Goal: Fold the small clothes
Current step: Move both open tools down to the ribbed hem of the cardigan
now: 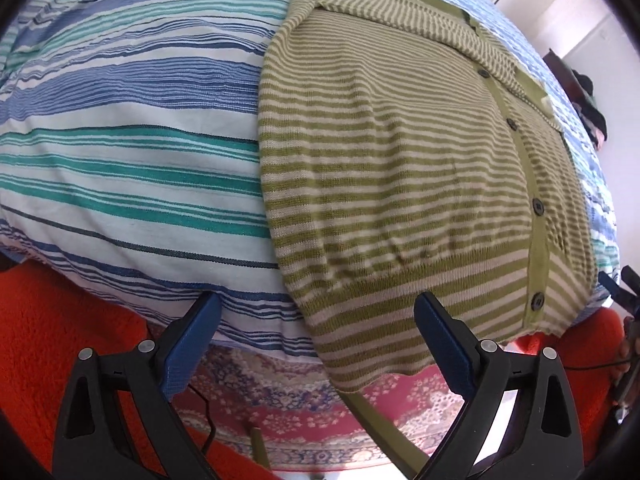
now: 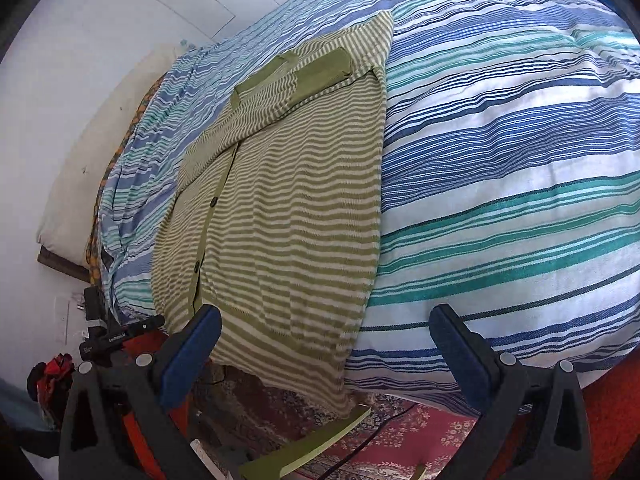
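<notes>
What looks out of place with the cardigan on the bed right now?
The cardigan's bottom hem hangs off the edge of the bed over the rug, instead of lying flat. Nothing looks damaged or spilled.

A fine-ribbed knit cardigan (image 1: 400, 168) in matt olive-and-cream wool-like yarn lies on a woven cotton bedspread (image 1: 132, 152) (slightly crinkled). The left claw (image 1: 320, 336) has matt black plastic arms, textured blue pads, shiny metal rivets.

Right tool (image 2: 326, 334) gapes empty before the striped cardigan (image 2: 288, 216) on the striped bedspread (image 2: 500, 184).
</notes>
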A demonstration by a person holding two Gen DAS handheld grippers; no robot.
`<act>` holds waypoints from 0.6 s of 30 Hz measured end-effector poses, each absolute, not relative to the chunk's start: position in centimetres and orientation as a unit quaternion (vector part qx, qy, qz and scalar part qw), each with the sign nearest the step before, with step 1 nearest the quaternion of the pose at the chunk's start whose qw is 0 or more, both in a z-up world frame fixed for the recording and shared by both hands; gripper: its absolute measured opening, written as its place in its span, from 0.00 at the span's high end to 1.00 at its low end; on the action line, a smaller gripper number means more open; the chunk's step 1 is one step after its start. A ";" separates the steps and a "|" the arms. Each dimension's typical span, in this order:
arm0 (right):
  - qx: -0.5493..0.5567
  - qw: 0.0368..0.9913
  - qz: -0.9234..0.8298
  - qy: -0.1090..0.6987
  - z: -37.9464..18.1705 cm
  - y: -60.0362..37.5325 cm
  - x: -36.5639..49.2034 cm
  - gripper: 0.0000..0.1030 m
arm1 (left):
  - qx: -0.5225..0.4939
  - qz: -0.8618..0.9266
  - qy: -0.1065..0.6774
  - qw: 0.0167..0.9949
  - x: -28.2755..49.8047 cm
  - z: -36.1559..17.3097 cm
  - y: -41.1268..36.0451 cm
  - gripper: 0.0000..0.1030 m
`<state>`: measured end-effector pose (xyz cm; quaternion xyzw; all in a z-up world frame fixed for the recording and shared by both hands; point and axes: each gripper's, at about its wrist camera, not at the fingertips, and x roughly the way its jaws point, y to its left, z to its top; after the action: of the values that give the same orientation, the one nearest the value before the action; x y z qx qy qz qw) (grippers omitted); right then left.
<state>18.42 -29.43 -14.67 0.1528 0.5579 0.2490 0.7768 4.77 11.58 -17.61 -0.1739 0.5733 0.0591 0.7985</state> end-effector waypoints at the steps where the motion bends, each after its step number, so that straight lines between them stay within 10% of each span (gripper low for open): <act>1: 0.147 0.776 0.251 0.560 -14.9 -29.1 18.2 0.00 | -0.173 0.057 0.571 0.800 4.8 -17.4 11.6 0.06; 18: 0.154 0.786 0.236 0.550 -16.0 -29.9 17.2 0.00 | -0.186 0.105 0.555 0.804 4.4 -17.0 13.8 0.06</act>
<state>17.21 -29.88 -15.99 0.1540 0.5501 0.2356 0.7862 4.36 13.77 -17.05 -0.1859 0.5547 0.1046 0.8042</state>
